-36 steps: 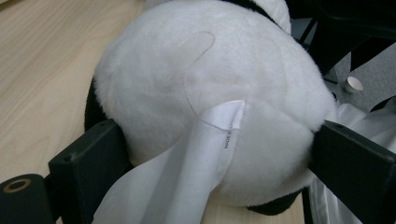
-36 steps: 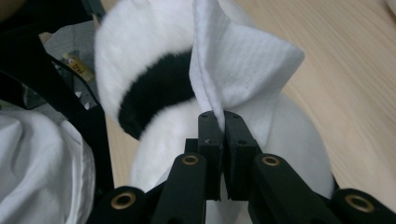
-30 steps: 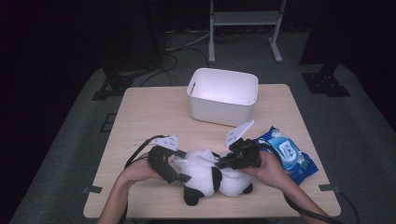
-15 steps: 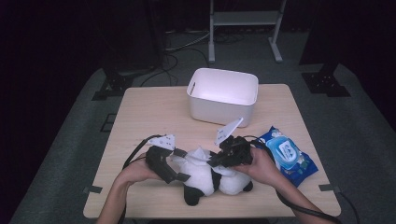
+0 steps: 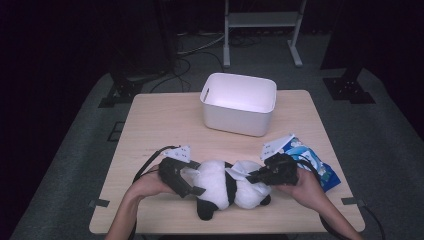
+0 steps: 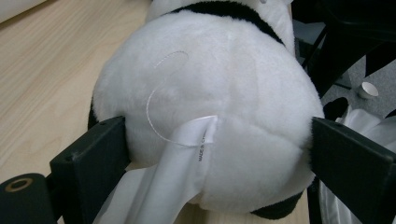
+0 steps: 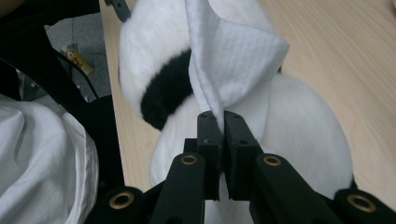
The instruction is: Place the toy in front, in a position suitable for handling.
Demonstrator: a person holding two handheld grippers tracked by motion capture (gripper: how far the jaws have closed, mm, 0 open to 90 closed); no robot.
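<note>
Two grippers work one plush panda (image 5: 220, 187) near the front edge of the wooden table (image 5: 160, 125).

The left gripper (image 5: 181, 176) clamps the toy's round white rump, the sewn-in label (image 6: 187, 154) hanging between its jaws; the right gripper (image 7: 217, 122) is clenched on a white wet wipe (image 7: 229, 60) laid over the panda's back. The wipe is pinched only by a thin fold (barely any cloth inside the jaws), so a hard rub could tug it free. The soft fur may also squirm out of the left grip. The panda lies sideways, white with a black band.
</note>
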